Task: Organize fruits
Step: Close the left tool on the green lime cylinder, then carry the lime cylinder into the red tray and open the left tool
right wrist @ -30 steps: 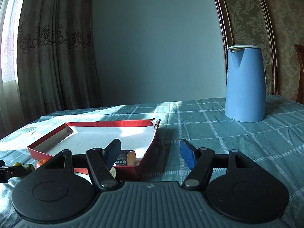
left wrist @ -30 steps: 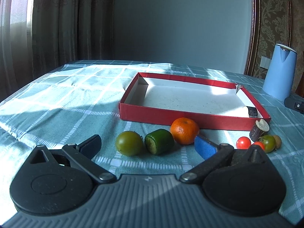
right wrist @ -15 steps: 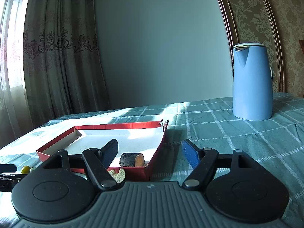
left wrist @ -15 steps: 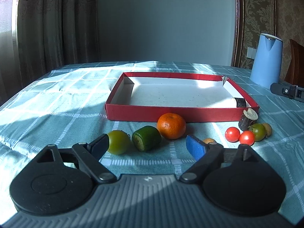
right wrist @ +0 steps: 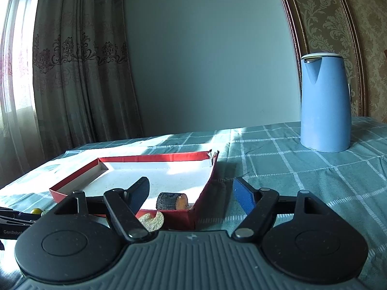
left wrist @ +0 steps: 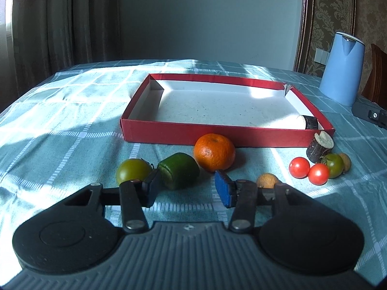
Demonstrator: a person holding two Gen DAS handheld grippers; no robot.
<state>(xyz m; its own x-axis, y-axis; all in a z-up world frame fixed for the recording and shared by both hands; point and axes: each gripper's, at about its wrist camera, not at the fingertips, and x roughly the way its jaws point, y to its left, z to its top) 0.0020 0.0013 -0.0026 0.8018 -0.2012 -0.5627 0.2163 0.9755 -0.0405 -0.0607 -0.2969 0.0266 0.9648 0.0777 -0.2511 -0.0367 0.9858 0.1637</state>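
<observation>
in the left wrist view, the left gripper (left wrist: 187,188) was seen low over a checked teal tablecloth (left wrist: 60,120), its jaws having just been closing but with a gap left; the pads pressed on nothing, and the green cut chunk (left wrist: 179,174) lay just beyond the tips. a round green tomato (left wrist: 133,172) sat partly behind the left finger and a small tan round fruit (left wrist: 267,180) partly behind the right one. one dimpled orange (left wrist: 214,152) stood behind the chunk, close to the red cardboard tray (left wrist: 217,137), a shallow rectangular box with a pale speckled floor. to the right were two glossy red cherry tomatoes (left wrist: 308,170), one more green tomato (left wrist: 335,165), a second tan fruit (left wrist: 344,160) and one dark bark-skinned cut stub (left wrist: 319,146) leaning by the tray's corner. a second such stub (left wrist: 308,122) lay inside the tray. a smooth blue kettle (left wrist: 342,68) stood far right.

in the right wrist view, the right gripper (right wrist: 191,192) was held with jaws apart, empty, straddling the tray's near corner (right wrist: 200,203). the stub in the tray (right wrist: 171,200) was seen between the fingers, and a pale cut face (right wrist: 151,220) outside the wall. the kettle (right wrist: 325,101) stood upright on the cloth, well apart.
</observation>
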